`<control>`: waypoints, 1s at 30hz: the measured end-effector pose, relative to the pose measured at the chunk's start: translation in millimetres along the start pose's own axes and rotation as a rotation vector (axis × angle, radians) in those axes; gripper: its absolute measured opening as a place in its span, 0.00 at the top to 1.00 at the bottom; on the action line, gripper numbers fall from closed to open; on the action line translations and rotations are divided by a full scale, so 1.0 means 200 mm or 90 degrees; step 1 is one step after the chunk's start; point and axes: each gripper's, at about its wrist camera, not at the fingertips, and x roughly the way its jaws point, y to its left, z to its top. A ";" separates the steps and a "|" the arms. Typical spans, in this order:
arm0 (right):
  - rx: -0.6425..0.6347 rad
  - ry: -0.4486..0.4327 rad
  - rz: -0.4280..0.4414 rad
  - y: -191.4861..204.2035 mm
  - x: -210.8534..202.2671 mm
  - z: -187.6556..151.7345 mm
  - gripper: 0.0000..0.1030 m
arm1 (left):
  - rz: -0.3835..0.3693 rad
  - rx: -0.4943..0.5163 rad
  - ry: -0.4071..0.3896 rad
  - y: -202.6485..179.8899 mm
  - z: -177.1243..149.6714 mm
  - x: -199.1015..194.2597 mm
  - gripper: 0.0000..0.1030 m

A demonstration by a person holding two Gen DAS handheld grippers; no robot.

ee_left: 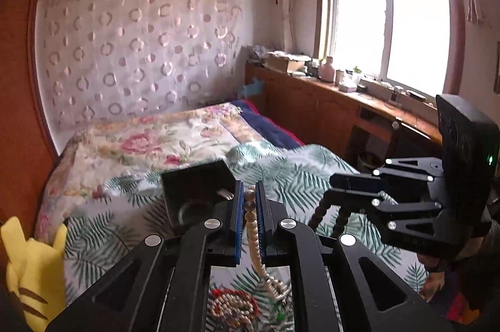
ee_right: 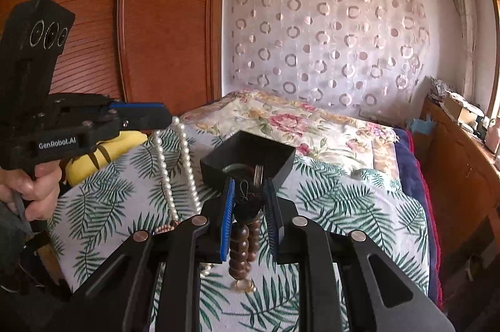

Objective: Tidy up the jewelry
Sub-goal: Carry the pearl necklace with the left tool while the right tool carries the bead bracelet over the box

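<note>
My left gripper (ee_left: 250, 200) is shut on a white pearl necklace (ee_left: 254, 241), which hangs from its fingers above the bed; it also shows in the right wrist view (ee_right: 164, 163), dangling from the left gripper (ee_right: 162, 113). My right gripper (ee_right: 248, 200) is shut on a dark brown bead bracelet (ee_right: 243, 247) with a black tassel, held just in front of a black jewelry box (ee_right: 250, 157). In the left wrist view the right gripper (ee_left: 336, 186) holds the brown beads (ee_left: 322, 211) to the right of the box (ee_left: 197, 191). A green bangle lies inside the box.
More jewelry lies in a pile on the leaf-print bedspread (ee_left: 237, 307). A yellow plush toy (ee_left: 34, 263) sits at the bed's left edge. A wooden wardrobe (ee_right: 140, 19) stands left, and a cluttered wooden shelf (ee_left: 343, 88) runs under the window.
</note>
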 end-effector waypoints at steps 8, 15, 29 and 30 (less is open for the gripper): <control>-0.006 -0.016 -0.008 -0.04 0.07 0.15 0.80 | 0.031 0.012 -0.027 0.07 0.18 0.01 0.94; -0.005 -0.038 -0.010 -0.07 0.12 0.28 0.80 | 0.076 0.018 -0.040 0.14 0.33 0.03 0.94; 0.020 -0.041 0.001 -0.17 0.33 0.45 0.80 | 0.116 0.000 -0.041 0.30 0.49 0.14 0.94; 0.019 -0.041 0.002 -0.17 0.35 0.45 0.80 | 0.116 -0.002 -0.037 0.31 0.50 0.16 0.94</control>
